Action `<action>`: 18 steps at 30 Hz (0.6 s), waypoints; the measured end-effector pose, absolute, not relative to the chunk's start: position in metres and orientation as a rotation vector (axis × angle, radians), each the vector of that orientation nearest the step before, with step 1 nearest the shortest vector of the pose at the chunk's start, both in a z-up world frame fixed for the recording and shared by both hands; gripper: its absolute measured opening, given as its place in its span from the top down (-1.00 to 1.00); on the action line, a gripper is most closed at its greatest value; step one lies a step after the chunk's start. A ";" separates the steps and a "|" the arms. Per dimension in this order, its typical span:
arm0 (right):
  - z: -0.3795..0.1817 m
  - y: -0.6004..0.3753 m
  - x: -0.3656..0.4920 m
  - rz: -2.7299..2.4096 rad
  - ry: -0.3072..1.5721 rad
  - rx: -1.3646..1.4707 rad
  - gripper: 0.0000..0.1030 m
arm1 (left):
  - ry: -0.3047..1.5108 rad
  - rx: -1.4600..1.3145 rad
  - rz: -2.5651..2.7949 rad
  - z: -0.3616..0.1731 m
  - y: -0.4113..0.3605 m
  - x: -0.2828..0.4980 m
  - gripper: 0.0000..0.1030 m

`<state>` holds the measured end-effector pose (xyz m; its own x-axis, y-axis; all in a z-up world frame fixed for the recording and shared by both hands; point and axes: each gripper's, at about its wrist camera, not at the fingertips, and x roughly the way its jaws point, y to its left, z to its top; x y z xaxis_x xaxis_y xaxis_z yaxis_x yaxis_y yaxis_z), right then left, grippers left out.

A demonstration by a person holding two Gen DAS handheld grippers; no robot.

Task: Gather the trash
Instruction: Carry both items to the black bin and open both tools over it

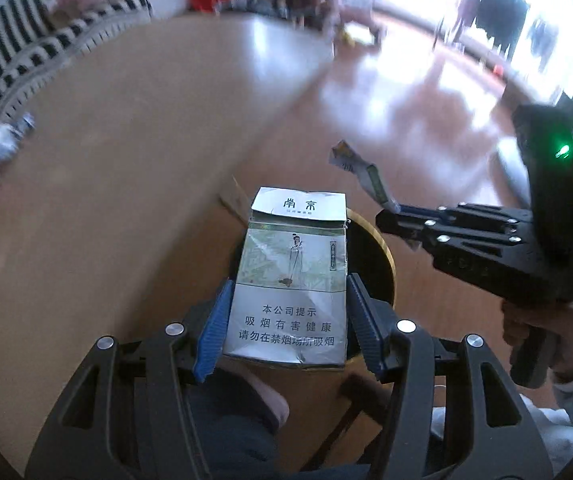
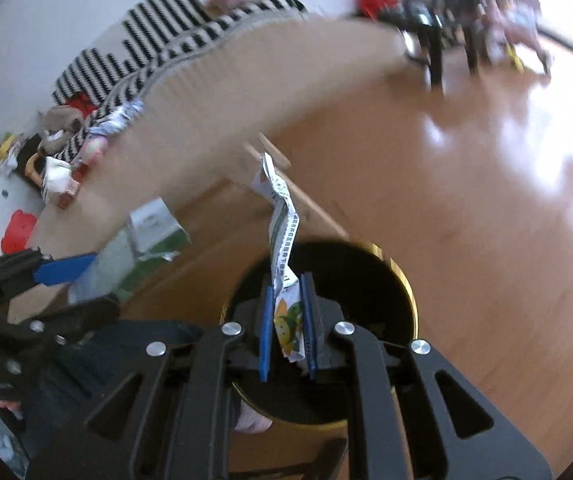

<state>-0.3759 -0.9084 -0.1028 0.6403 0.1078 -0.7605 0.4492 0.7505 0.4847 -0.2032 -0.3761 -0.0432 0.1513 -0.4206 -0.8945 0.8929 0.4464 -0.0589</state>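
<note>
Wooden table (image 1: 126, 152) fills the left of both views, striped sofa (image 2: 158, 36) behind it, glossy wood floor (image 2: 486, 200) to the right. Round black trash bin (image 2: 366, 264) with a gold rim sits on the floor just beside the table edge. Left gripper (image 1: 286, 320) has its blue pads clamped on a cigarette pack (image 1: 290, 272), lid flap open, held above the bin's left side. Right gripper (image 2: 288, 324) is narrow, pinching a long crumpled snack wrapper (image 2: 282, 248) with lemon print, directly above the bin opening. Crumpled wrappers (image 2: 118, 120) lie on the table's far edge near the sofa
</note>
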 end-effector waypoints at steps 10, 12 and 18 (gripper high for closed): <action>-0.111 -0.937 -0.394 -0.254 0.784 0.911 -0.84 | 1.047 0.603 -0.962 -0.059 -0.392 -0.204 -0.79; -0.100 -0.942 -0.399 -0.270 0.753 0.905 -0.84 | 1.035 0.564 -0.953 -0.046 -0.385 -0.195 -0.79; -0.051 -0.934 -0.382 -0.325 0.668 0.747 -0.87 | 0.791 0.410 -0.798 0.038 -0.328 -0.167 -0.87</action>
